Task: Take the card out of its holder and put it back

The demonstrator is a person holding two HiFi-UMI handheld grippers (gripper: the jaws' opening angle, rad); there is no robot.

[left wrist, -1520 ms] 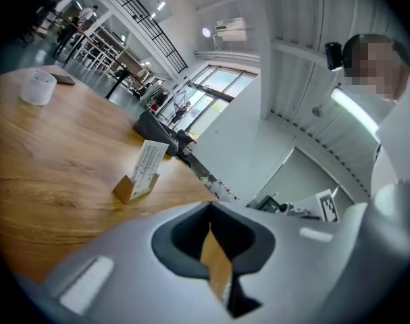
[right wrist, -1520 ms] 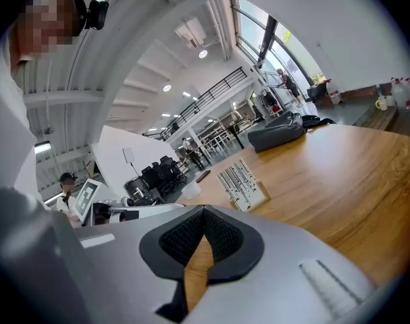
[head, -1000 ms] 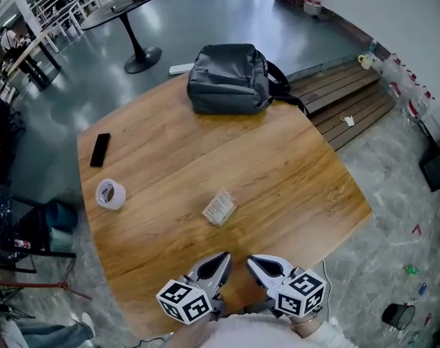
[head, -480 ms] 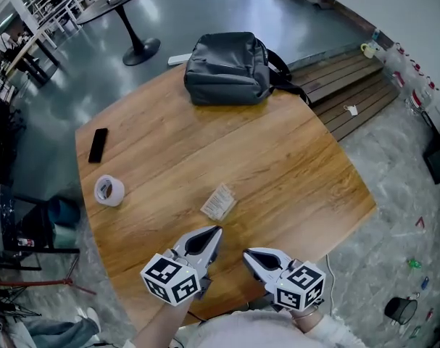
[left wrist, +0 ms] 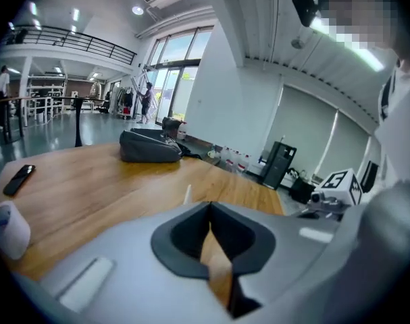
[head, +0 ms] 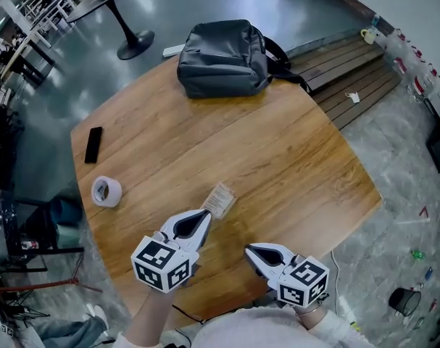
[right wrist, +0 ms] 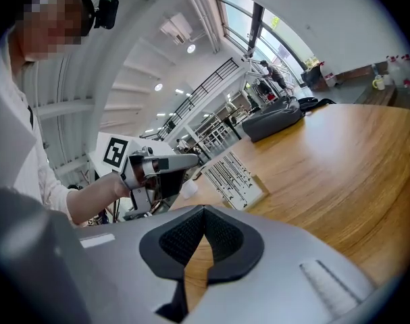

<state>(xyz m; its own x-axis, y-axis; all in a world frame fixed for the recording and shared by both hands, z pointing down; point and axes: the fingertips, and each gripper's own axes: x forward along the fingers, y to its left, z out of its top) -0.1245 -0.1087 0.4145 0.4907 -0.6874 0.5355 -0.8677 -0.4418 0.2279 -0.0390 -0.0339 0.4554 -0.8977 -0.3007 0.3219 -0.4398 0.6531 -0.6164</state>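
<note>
1. Task item: the card holder (head: 220, 199) lies flat on the table (head: 292, 143). The right gripper view shows lines of print on its face. The card appears to be seated inside it, though the head view is too coarse to confirm this.
2. Left tongs (head: 204, 217): the jaws are pressed together with nothing between them. The tips sit at the near-left corner of the card holder. No view settles whether they touch it.
3. Right tongs (head: 250, 249): the jaws are also together and empty. They lie to the near-right of the card holder, clearly apart from it.
4. Governing relation: the card holder lies directly ahead of the left tongs. Its long axis runs from near-left to far-right, roughly in line with the way those tongs point. The left tongs are the nearer pair.
5. Next move, as a judgement: the tongs must open before any grasp. One pair would probably steady the card holder while the other draws the card out along the long axis.
6. Other items: a backpack (head: 223, 56) sits well beyond the card holder. A tape roll (head: 106, 191) and a phone (head: 93, 144) lie to the left of the card holder.
</note>
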